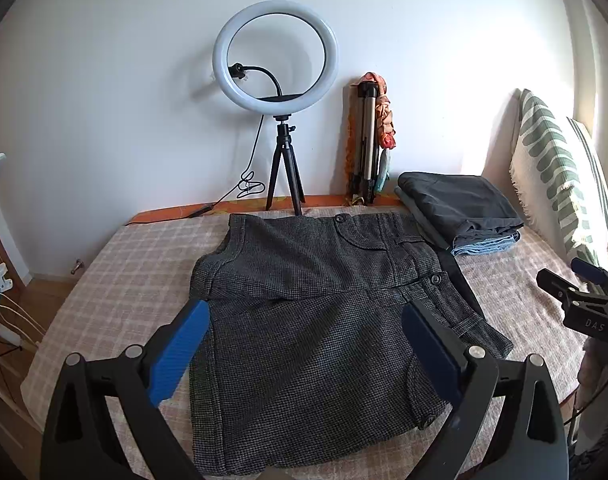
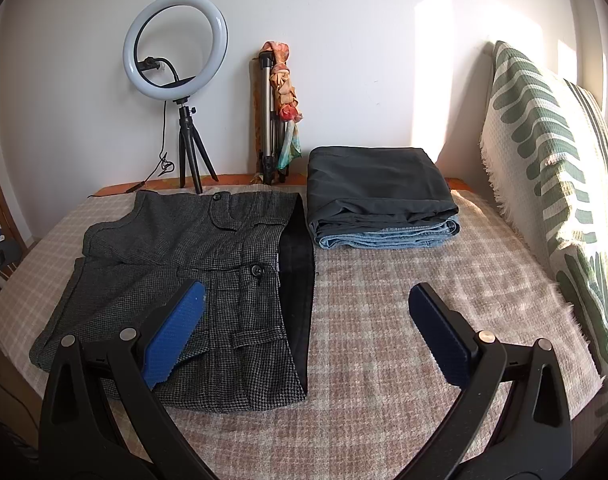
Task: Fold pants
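Pants point(image 1: 323, 320) lie folded into a compact grey houndstooth block on the checked bed cover point(image 2: 403, 320), waistband and buttons toward the wall, the longer side running from me toward the wall. My left tool point(image 1: 304, 344) hangs straight over the near half of the block, its blue pads spread wide apart with nothing between them, so the cloth sits directly ahead and below it. My right tool point(image 2: 304, 320) is also spread and empty; the pants lie to its left, only its left pad over the waistband edge, a dark strip of lining showing along that edge. The left hand is the nearer one for any further fold or lift, I judge. A stack of folded clothes point(image 2: 379, 208) rests beyond, right of the pants, near the wall
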Available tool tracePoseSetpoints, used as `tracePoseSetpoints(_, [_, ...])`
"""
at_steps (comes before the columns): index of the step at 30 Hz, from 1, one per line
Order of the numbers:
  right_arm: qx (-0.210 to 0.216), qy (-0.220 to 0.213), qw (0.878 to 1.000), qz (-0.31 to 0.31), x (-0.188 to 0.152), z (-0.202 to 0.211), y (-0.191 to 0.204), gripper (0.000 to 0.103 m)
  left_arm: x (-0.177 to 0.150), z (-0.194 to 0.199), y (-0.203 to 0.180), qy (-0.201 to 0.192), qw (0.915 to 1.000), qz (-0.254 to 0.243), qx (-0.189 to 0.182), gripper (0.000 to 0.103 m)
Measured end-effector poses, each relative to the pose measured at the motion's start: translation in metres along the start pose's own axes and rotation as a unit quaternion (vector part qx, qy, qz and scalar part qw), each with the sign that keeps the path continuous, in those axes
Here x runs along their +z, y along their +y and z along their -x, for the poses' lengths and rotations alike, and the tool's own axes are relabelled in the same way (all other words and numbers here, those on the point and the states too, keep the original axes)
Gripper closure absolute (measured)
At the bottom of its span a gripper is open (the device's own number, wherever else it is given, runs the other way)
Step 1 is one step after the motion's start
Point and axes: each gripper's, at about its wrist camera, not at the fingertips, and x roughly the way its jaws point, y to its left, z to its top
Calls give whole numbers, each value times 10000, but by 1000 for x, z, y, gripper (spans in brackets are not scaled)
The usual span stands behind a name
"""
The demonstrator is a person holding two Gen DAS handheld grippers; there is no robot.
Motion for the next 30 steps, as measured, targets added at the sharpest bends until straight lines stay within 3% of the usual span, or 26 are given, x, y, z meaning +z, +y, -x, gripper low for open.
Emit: tracePoseSetpoints(30, [13,60,10000,-10,-5,-5,-1,0,-1,1,1,-24,10000,5,0,5])
